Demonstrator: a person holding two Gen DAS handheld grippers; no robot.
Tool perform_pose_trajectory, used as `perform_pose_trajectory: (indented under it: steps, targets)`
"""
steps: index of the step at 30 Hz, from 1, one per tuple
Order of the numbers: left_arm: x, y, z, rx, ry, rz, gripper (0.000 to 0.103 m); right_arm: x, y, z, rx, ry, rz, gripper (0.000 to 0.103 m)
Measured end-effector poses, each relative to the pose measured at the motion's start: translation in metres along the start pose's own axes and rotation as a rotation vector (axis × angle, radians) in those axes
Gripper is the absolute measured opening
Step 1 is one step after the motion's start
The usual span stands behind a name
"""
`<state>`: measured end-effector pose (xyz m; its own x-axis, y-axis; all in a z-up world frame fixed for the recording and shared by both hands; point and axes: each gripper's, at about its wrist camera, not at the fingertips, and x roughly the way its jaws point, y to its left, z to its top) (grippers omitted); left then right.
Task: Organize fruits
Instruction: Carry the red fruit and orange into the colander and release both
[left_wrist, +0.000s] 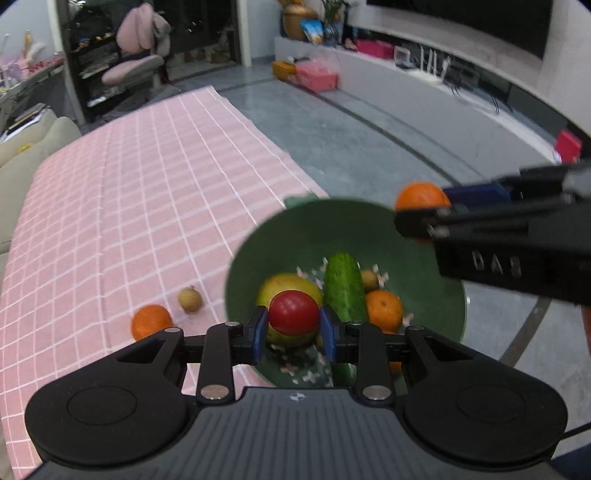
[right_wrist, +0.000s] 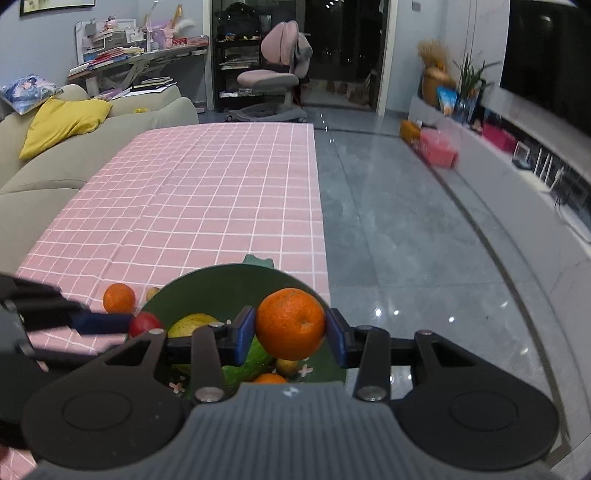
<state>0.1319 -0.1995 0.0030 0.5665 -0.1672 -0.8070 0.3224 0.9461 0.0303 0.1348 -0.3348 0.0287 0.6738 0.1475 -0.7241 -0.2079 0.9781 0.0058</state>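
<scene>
**Carrying two fruits above the green bowl**

Gripping a red tomato (left_wrist: 294, 312) between their blue pads, the left tongs (left_wrist: 294, 325) are closed on it and hold it over the green bowl (left_wrist: 258, 258). The right tongs (right_wrist: 290, 334) are likewise closed on an orange (right_wrist: 290, 324), pads pressed to both its sides, and carry it above the bowl's far right rim; from the left wrist view they reach in from the right edge with the fruit at their tip.

Inside the bowl lie a yellow-green mango (left_wrist: 284, 286), partly hidden behind the tomato, a green cucumber (left_wrist: 343, 288) lying lengthwise just beside it, a second orange (left_wrist: 384, 308) to the cucumber's right, and a small brown fruit (left_wrist: 369, 278) past that. The bowl's floor bears a pattern of small pale flowers.

The bowl sits at the near right edge of the worktop, which is covered by a pink checked cloth (right_wrist: 207, 192). On the cloth just left of the bowl rest a third orange (left_wrist: 151, 321) and another small brown fruit (left_wrist: 190, 299), close together but apart.

Beyond the worktop are a beige sofa (right_wrist: 55, 177) with a yellow cushion (right_wrist: 62, 122), a pink desk chair (right_wrist: 277, 74), and grey floor (right_wrist: 406, 240) running along a low white shelf unit on the right.
</scene>
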Motion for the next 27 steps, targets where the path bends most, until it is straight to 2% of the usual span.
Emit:
perform_pose_trajectory:
  steps: [15,24,27]
  targets:
    - [0.019,-0.008,-0.009,0.062,0.064,0.000,0.034,0.039,0.011,-0.014,-0.007,0.108,0.029,0.039]
    - [0.023,-0.007,-0.013,0.057,0.079,0.001,0.034,0.056,0.014,-0.021,-0.002,0.172,0.053,0.039]
    - [0.022,-0.007,-0.015,0.063,0.082,0.018,0.044,0.058,0.015,-0.022,-0.001,0.183,0.055,0.040]
